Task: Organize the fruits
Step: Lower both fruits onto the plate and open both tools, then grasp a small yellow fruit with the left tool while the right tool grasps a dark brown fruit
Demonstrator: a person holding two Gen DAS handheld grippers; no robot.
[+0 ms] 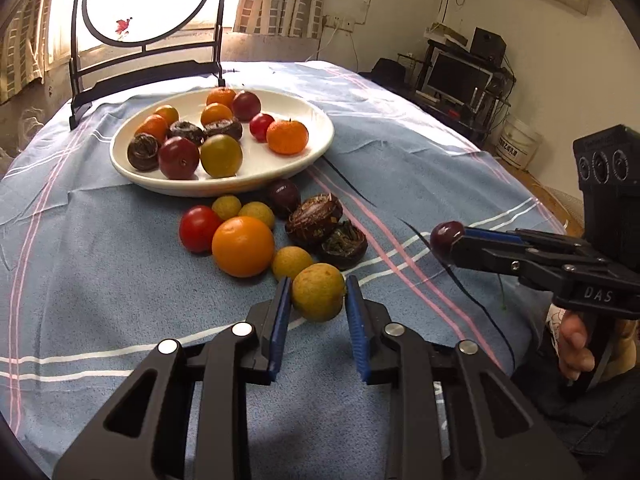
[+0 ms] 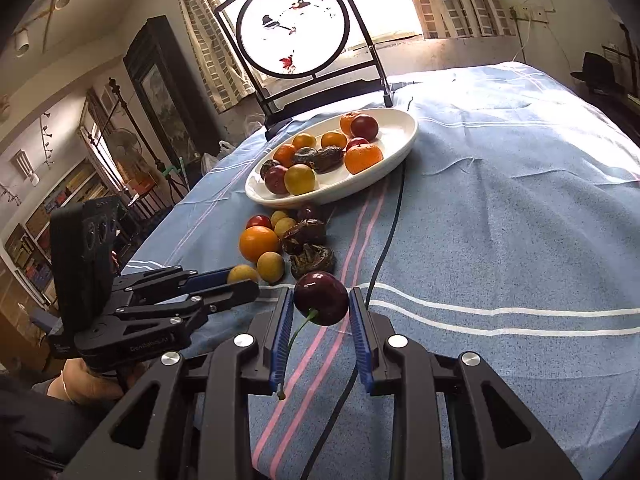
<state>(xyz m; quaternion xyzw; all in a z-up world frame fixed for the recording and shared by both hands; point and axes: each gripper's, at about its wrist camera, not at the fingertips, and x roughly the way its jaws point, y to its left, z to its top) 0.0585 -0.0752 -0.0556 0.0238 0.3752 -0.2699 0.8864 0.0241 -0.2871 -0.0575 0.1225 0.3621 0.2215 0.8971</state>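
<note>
A white plate [image 1: 312, 152] on the blue cloth holds several fruits: oranges, dark cherries, yellow fruits and brown dried ones. A loose group lies in front of it, with an orange [image 1: 243, 246], a red fruit [image 1: 199, 229], small yellow fruits and brown dried fruits [image 1: 314, 215]. My left gripper [image 1: 318, 294] is shut on a yellow round fruit [image 1: 318, 292]; it also shows in the right wrist view [image 2: 242, 280]. My right gripper [image 2: 320, 304] is shut on a dark cherry [image 2: 321, 298] with a green stem, held above the cloth; it shows in the left wrist view [image 1: 448, 240] too.
A black framed round screen [image 1: 148, 20] stands behind the plate at the table's far edge. A black cable [image 2: 384, 248] runs across the cloth from the plate toward me. A monitor and shelves [image 1: 460, 76] stand off the table to the right.
</note>
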